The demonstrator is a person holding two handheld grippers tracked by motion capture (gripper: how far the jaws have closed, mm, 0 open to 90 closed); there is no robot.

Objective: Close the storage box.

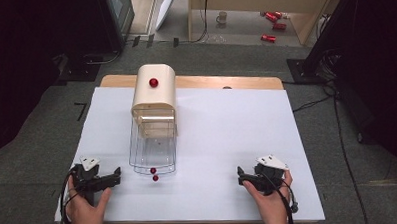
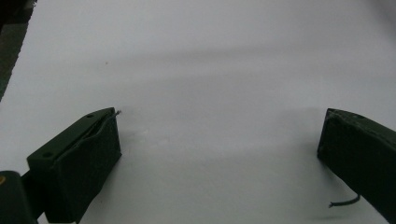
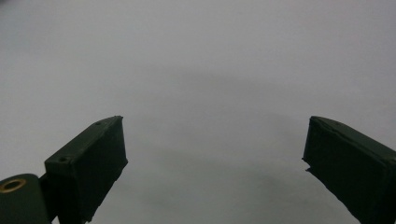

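A cream bread-box-like container (image 1: pixel 154 93) stands at the back left of the white table (image 1: pixel 227 126), with a red knob (image 1: pixel 153 82) on top. Its clear door (image 1: pixel 153 148) lies folded down toward me, carrying a red knob (image 1: pixel 152 170) at its front edge. My left gripper (image 1: pixel 116 176) rests at the front left, left of the door, open. In its own view the left gripper (image 2: pixel 219 135) has bare white table between its jaws. My right gripper (image 1: pixel 241 174) rests at the front right, open. The right gripper (image 3: pixel 215 140) likewise holds nothing.
A small red ball (image 1: pixel 155 178) lies on the table just in front of the door. Beyond the table on the floor are a mug (image 1: pixel 222 17) and red cans (image 1: pixel 273 19). Dark equipment stands on both sides.
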